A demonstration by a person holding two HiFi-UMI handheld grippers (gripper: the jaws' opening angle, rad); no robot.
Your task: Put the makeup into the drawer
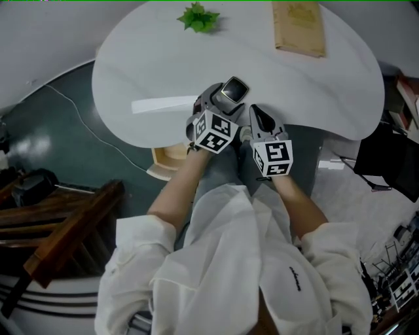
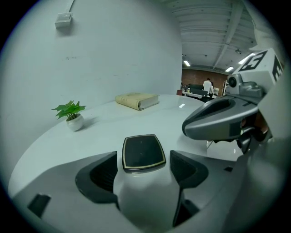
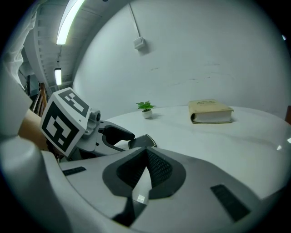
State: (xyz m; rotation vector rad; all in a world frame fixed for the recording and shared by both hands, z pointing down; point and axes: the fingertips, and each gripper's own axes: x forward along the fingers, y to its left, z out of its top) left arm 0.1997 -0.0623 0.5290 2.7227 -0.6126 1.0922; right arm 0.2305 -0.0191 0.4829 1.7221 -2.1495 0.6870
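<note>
Counted one compact (image 2: 143, 152), one book (image 1: 299, 27), one plant (image 1: 198, 17) on the surface (image 1: 163, 65). Found compact between left gripper's (image 2: 142, 158) released jaws, touching neither. Noted right gripper's (image 3: 144, 157) jaws clenched, empty.

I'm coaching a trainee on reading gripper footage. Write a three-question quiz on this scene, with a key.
1. What lies between the jaws of the left gripper, and do the jaws press on it?
2. True or false: the jaws of the right gripper are together, with nothing between them.
3. What stands on the round white table besides the tan hardback book? A: a red mug. B: a small green potted plant. C: a glass bottle.

Key
1. The black square makeup compact with a gold rim. No, the jaws stand open, clear of it.
2. True.
3. B.
</note>
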